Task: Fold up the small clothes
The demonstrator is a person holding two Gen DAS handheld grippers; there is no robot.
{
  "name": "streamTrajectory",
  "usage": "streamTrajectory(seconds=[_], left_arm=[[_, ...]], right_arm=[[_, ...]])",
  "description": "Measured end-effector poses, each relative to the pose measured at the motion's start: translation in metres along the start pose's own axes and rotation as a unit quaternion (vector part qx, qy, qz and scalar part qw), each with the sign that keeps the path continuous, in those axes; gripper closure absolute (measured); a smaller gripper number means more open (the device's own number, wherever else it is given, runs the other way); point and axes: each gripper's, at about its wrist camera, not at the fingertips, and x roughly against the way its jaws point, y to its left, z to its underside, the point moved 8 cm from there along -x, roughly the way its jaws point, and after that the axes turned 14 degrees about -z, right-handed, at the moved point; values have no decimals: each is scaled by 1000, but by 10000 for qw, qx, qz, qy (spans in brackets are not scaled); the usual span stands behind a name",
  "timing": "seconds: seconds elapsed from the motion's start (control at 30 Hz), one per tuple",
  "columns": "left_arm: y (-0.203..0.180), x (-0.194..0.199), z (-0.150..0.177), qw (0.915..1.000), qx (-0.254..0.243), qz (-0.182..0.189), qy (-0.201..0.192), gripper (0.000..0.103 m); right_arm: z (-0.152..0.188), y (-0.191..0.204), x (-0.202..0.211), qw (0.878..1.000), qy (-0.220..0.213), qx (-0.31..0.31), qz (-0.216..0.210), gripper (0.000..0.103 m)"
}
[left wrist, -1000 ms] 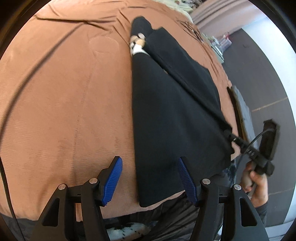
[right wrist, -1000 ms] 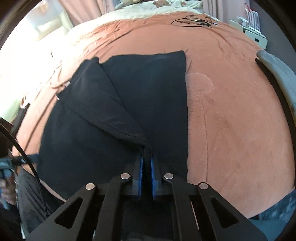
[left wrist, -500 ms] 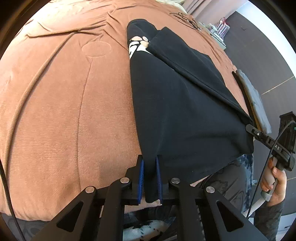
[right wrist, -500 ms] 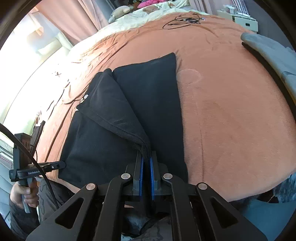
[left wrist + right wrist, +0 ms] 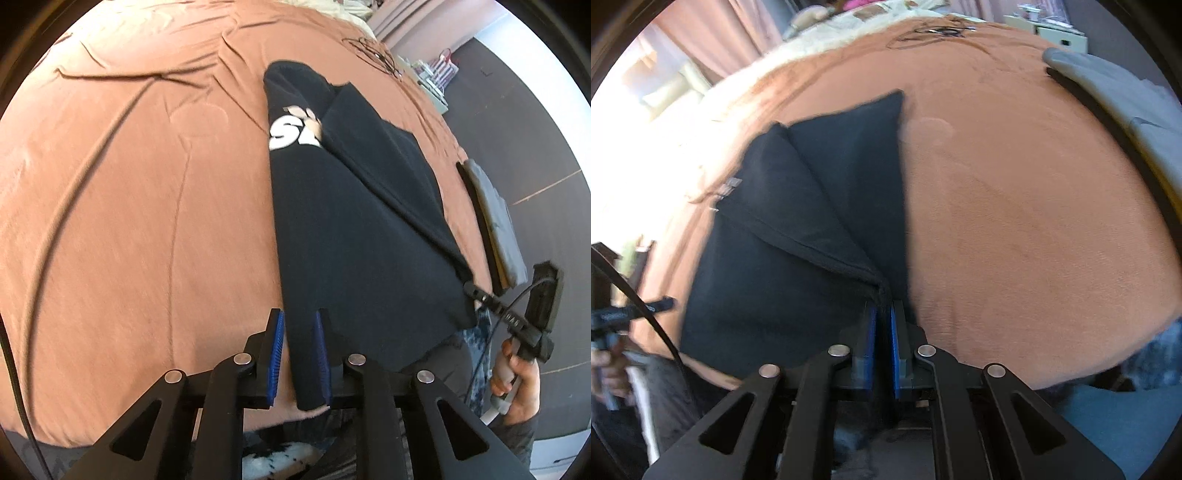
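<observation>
A black garment (image 5: 343, 221) with a white print (image 5: 291, 133) lies partly folded on a brown blanket (image 5: 129, 184). My left gripper (image 5: 299, 325) is shut on the garment's near left corner, which hangs between the blue pads (image 5: 277, 339). My right gripper (image 5: 883, 317) is shut on the garment's (image 5: 798, 258) near right corner, where a folded flap bunches into the pads. The right gripper also shows in the left wrist view (image 5: 476, 293), at the garment's right corner.
A stack of folded grey clothes (image 5: 495, 221) lies at the blanket's right edge; it also shows in the right wrist view (image 5: 1115, 85). A black cable (image 5: 934, 31) lies coiled at the far end. A dark floor (image 5: 535, 129) lies beyond the bed.
My left gripper closed from open onto the garment's near left corner. Both grippers have lifted the near edge, and more of the white print shows.
</observation>
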Motion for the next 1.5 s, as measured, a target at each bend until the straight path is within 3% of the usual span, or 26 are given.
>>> streamTrajectory(seconds=[0.07, 0.13, 0.17, 0.27, 0.53, 0.8, 1.03, 1.3, 1.4, 1.5], left_arm=[[1, 0, -6, 10000, 32, 81, -35, 84], [3, -2, -13, 9999, 56, 144, -60, 83], [5, -3, -15, 9998, 78, 158, -88, 81], [10, -8, -26, 9994, 225, 204, -148, 74], [14, -18, -49, 9989, 345, 265, -150, 74], [12, -35, -65, 9989, 399, 242, -45, 74], [11, -44, -78, 9989, 413, 236, -24, 74], [15, -46, -99, 9989, 434, 154, -19, 74], [15, -43, -110, 9988, 457, 164, -79, 74], [13, -40, -122, 9986, 466, 201, -137, 74]], right_arm=[[-3, 0, 2, 9993, 13, 151, 349, 72], [-7, 5, 6, 9980, -51, 358, 517, 54], [-10, 9, 7, 9973, -67, 479, 554, 50], [-19, 25, 3, 9946, 5, 826, 622, 50], [-35, 61, -48, 9857, 449, 1497, 636, 40], [-66, 71, -96, 9809, 745, 1703, 565, 39], [-89, 71, -126, 9831, 744, 1567, 580, 36], [-131, 37, -144, 9907, 506, 1104, 619, 36], [-138, 29, -148, 9930, 546, 996, 315, 36], [-144, 23, -146, 9930, 544, 1017, 267, 36]])
